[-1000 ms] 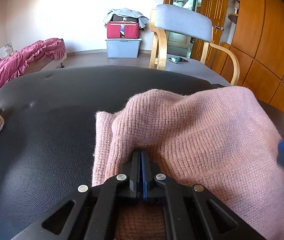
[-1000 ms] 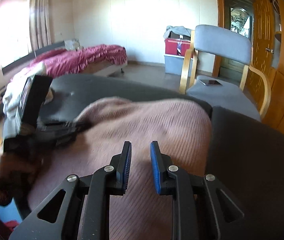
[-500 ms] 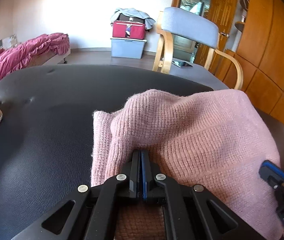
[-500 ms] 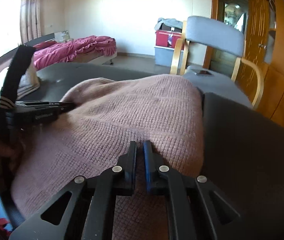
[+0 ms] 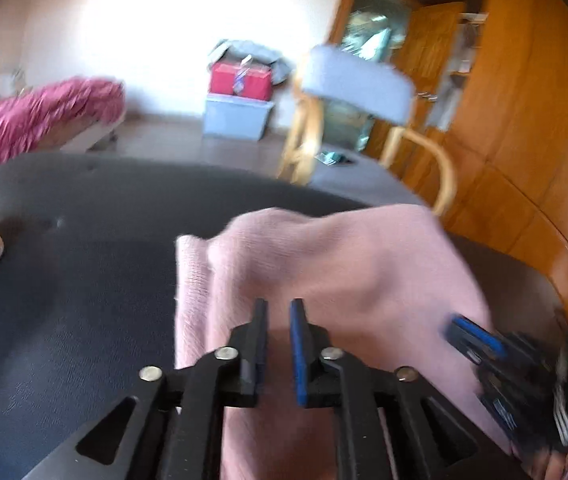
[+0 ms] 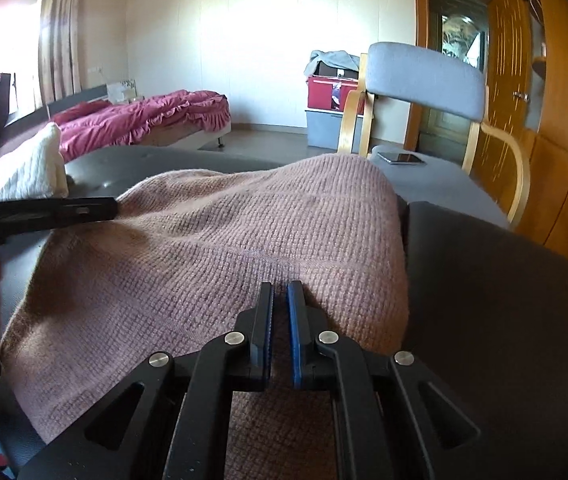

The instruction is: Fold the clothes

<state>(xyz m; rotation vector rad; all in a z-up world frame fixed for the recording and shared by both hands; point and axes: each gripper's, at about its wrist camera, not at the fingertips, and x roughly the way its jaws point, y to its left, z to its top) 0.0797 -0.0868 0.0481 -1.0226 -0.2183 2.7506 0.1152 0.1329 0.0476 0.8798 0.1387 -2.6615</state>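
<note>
Your black tabletop (image 6: 503,300) fills the lower part of both views, and the pink knit sweater (image 6: 224,248) lies across it in a loose, humped heap, with one edge hanging near the tabletop's far rim beside the chair. Behind it you can see a bed with a crimson cover (image 6: 144,114), a grey-cushioned wooden armchair (image 6: 423,76) with a phone (image 6: 399,157) on its seat, and a red box on a grey bin (image 6: 329,120) against the wall. A folded white cloth (image 6: 30,168) sits at the tabletop's left end.

Your right tongs (image 6: 280,288) are clenched on the sweater's near edge, with a ridge of knit pinched up between the pads. Your left tongs (image 5: 278,306) have just been opening: the jaws stand apart with a clear gap, and the sweater lies under and between them without the pads pressing on it. That view is blurred, so finer detail of the fabric there is lost. In the right wrist view, your left tongs reach in from the left with their tips at the sweater's raised left corner.
</note>
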